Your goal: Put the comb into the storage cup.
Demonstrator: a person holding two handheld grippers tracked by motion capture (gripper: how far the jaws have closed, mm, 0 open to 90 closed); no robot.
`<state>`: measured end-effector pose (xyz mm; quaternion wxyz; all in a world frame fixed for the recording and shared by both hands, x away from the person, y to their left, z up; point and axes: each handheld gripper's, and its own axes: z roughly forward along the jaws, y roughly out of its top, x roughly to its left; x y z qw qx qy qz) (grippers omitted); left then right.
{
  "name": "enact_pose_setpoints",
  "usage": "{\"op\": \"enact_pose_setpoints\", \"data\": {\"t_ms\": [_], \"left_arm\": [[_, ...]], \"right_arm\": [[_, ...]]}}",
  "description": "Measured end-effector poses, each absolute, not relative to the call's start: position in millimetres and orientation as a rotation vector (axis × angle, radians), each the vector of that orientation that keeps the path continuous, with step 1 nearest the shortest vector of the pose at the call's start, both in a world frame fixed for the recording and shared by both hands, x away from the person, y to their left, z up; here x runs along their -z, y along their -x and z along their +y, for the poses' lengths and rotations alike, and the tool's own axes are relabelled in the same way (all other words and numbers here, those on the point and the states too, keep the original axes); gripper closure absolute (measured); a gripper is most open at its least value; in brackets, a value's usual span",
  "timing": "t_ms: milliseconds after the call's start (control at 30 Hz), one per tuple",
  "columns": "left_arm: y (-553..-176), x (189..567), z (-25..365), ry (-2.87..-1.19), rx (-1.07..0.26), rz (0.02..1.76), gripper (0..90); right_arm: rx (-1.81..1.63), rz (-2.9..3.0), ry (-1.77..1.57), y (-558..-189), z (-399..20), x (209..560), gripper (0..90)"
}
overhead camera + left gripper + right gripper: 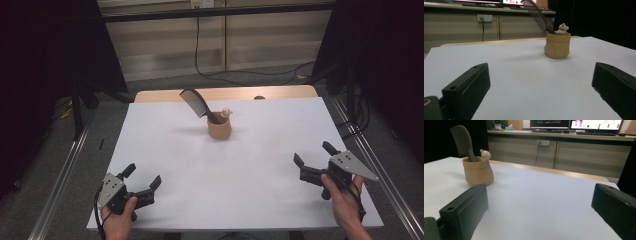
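Note:
A tan, bag-shaped pot (219, 129) stands toward the back middle of the white table (225, 170). A black comb (193, 102) leans out of it to the left, and a small pale bear figure (226, 112) sits at its rim. My left gripper (142, 177) rests near the front left corner, open, nothing between its jaws. My right gripper (313, 152) is at the front right, open and empty too. The left gripper view has the pot (557, 45), comb (536, 15) and figure (562, 28) ahead to the right. The right gripper view has the pot (477, 171) at the far left.
A wooden edge (225, 93) of the table shows behind the white sheet. Metal rails (60, 175) run along both sides on the floor. A black cable (240, 74) lies on the floor behind. Cabinets with monitors on top stand at the back (574, 147).

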<state>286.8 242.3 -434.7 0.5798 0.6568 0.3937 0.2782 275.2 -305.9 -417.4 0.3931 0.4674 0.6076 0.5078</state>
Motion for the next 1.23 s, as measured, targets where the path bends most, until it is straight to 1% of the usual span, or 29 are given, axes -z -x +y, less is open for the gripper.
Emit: {"op": "enact_pose_setpoints", "data": {"t_ms": [733,900,1233], "left_arm": [[-284,437,241,-1.555,-0.665,0.932,2.2],[-285,436,241,-1.528,-0.669,0.955,2.2],[-288,436,242,-1.539,-0.666,0.956,2.1]], "right_arm": [[-1.185,1.478,-1.253,-248,-327,439,0.9],[-1.190,1.483,-1.250,-243,-328,441,0.2],[-1.189,1.514,-1.241,-246,-323,445,0.1]]}}
